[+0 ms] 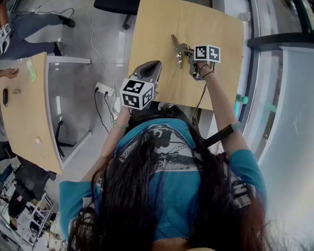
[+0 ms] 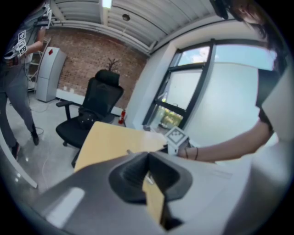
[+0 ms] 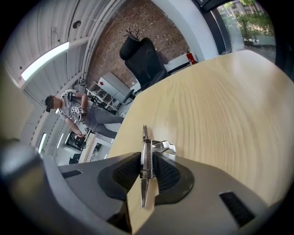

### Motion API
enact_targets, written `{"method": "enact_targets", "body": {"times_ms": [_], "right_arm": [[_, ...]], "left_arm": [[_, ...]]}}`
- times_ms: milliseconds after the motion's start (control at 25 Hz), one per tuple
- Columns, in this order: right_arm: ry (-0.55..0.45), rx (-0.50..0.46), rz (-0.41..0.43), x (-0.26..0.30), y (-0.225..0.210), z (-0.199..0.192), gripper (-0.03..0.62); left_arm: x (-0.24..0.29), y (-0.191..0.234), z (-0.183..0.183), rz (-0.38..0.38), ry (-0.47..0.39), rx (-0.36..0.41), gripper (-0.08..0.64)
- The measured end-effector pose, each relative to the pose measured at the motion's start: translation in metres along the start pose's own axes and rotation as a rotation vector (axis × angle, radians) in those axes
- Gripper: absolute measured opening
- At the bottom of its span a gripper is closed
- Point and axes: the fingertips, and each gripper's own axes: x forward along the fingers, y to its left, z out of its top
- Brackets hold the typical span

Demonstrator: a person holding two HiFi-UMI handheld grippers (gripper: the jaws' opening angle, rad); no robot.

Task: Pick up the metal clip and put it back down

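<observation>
The metal clip [image 1: 175, 50] is a shiny spring clamp held over the middle of the wooden table [image 1: 196, 24]. My right gripper [image 1: 183, 52] is shut on it. In the right gripper view the clip [image 3: 145, 146] stands edge-on between the two dark pads of the right gripper [image 3: 146, 160], its nose pointing out over the table [image 3: 220, 101]. Whether it touches the wood I cannot tell. My left gripper [image 1: 155, 64] hovers at the table's near left edge, apart from the clip. In the left gripper view the left gripper [image 2: 148, 156] has its tips together and holds nothing.
A black office chair [image 1: 117, 6] stands beyond the table's far edge, also in the left gripper view [image 2: 98, 98]. A second wooden table [image 1: 24, 112] is at the left, with a power strip [image 1: 104, 89] and cables on the floor between. A person [image 1: 29, 34] stands at far left.
</observation>
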Motion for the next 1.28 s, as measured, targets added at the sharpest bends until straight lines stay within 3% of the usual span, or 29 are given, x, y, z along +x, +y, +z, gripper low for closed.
{"method": "enact_targets", "body": {"times_ms": [360, 480, 800, 1040, 1280], "right_arm": [[0.005, 0.034, 0.008, 0.004, -0.007, -0.005, 0.094], [-0.002, 0.027, 0.005, 0.004, -0.005, -0.005, 0.141], [-0.125, 0.091, -0.058, -0.025, -0.008, 0.001, 0.175], [-0.299, 0.210, 0.043, -0.078, 0.017, -0.010, 0.173], [-0.343, 0.100, 0.111, -0.126, 0.067, -0.048, 0.172]], "left_arm": [[-0.003, 0.002, -0.004, 0.004, 0.007, 0.001, 0.003], [-0.007, 0.004, -0.005, 0.009, 0.002, -0.001, 0.003], [-0.022, 0.001, -0.007, 0.018, -0.019, 0.003, 0.003], [-0.032, -0.014, -0.014, 0.008, -0.027, 0.008, 0.003], [-0.046, -0.046, -0.028, -0.010, -0.034, 0.031, 0.003]]}}
